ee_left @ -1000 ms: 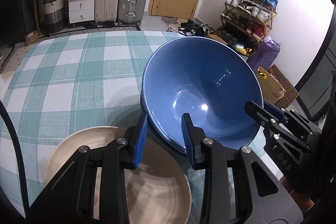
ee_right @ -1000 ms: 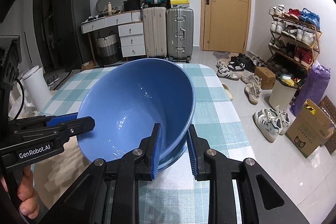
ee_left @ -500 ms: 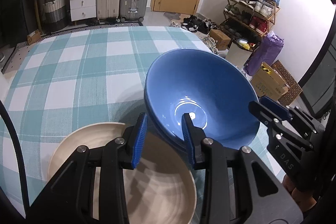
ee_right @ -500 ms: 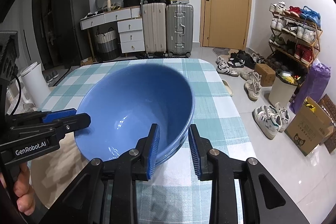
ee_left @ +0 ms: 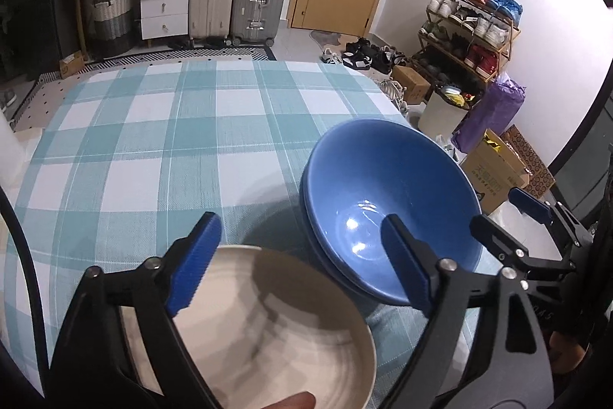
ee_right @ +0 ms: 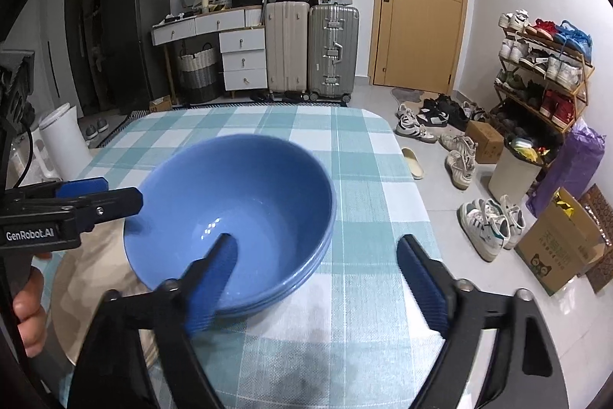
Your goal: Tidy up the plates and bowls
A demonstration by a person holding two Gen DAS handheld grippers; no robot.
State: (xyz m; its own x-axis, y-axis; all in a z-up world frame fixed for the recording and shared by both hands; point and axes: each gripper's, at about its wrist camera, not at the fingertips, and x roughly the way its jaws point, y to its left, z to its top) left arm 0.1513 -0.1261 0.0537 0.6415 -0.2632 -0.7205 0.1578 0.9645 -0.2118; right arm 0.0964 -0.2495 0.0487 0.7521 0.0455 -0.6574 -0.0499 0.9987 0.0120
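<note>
Left wrist view, lower left of the frame: a cream plate [ee_left: 268,332] lies on the teal-and-white checked tablecloth [ee_left: 153,140], partly under the left gripper [ee_left: 299,263]. Its jaws have just been opening and stand wide apart, gripping nothing; the left blue pad sits over the plate's far rim, the right one over the near rim of the blue bowl [ee_left: 387,202]. That bowl rests right of centre, nested in a second blue bowl whose rim shows just beneath it, and the stack sits just beside the plate. At the right edge the right gripper's tips reach in near the bowl's rim.

Right wrist view: the left gripper [ee_right: 103,192] enters from the left edge, its tip close to the bowl's [ee_right: 230,209] left rim. The right gripper [ee_right: 318,278] has also just been opening; its jaws stand wide, clasping nothing, with the left pad inside the bowl and the right pad over the tablecloth [ee_right: 364,179].
</note>
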